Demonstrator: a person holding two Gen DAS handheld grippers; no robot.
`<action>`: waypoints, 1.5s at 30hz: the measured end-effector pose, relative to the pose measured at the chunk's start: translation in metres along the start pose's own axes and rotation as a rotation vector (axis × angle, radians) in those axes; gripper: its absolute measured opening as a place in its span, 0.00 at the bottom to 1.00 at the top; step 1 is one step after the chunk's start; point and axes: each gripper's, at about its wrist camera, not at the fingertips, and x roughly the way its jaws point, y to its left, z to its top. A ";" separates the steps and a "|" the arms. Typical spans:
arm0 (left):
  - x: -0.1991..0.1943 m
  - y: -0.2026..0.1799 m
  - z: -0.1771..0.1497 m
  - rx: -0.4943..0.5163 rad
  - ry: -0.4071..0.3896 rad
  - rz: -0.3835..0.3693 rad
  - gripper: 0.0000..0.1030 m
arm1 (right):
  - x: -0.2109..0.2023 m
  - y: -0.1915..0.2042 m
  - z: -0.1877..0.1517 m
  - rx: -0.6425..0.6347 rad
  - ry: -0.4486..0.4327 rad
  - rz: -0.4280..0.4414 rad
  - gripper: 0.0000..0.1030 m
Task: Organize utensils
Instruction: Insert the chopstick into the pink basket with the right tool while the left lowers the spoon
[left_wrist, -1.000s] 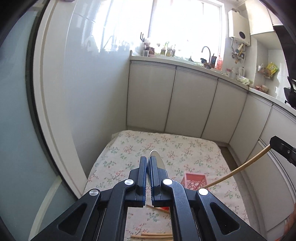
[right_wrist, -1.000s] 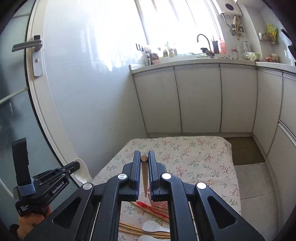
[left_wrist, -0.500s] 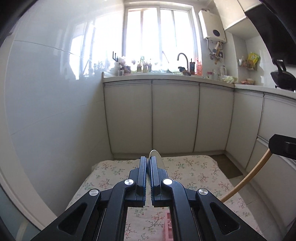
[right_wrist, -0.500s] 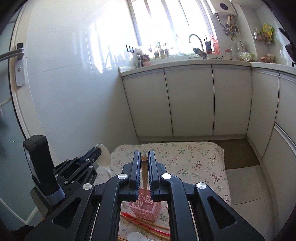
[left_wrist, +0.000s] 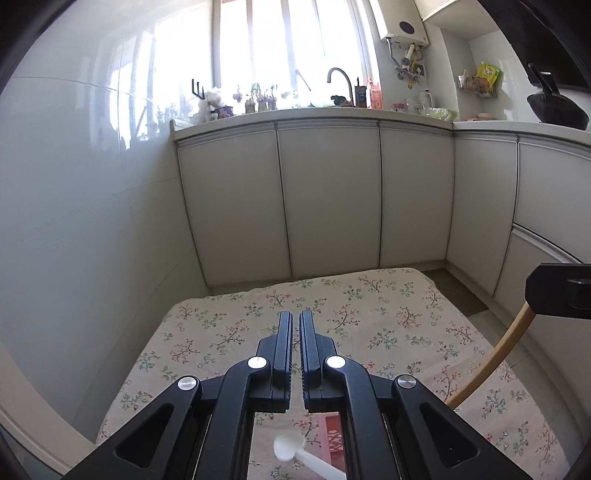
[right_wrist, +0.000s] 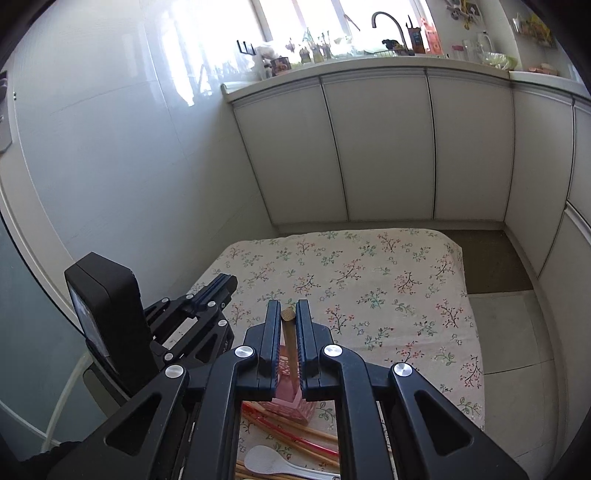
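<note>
White spoon (left_wrist: 291, 452) has left the left gripper (left_wrist: 295, 317): half a second earlier its bowl stood up between the pads, and it now shows below the jaws, handle running to the lower right, beside the pink basket (left_wrist: 332, 435). Whether it rests on the basket or on the cloth cannot be told. The left jaws stand empty at a narrow slit, having just eased apart slightly. The right gripper (right_wrist: 289, 306) is clamped on a wooden stick (right_wrist: 289, 332), which slopes down towards the basket; its lower end is hidden behind the jaws. Near the basket, red and wooden chopsticks (right_wrist: 295, 435) and a second white spoon (right_wrist: 266, 459) lie on the floral tablecloth (right_wrist: 388, 280). White cabinets (left_wrist: 328, 199) stand beyond the table.
</note>
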 end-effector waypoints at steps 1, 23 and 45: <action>0.001 0.004 0.001 -0.018 0.015 -0.008 0.07 | 0.000 0.001 0.000 -0.006 -0.001 -0.004 0.08; 0.106 0.094 -0.095 -0.279 0.744 -0.138 0.39 | -0.004 -0.002 0.000 -0.003 0.008 -0.007 0.08; -0.028 0.089 0.023 -0.271 0.104 -0.062 0.01 | -0.010 -0.018 0.002 0.055 0.002 0.006 0.08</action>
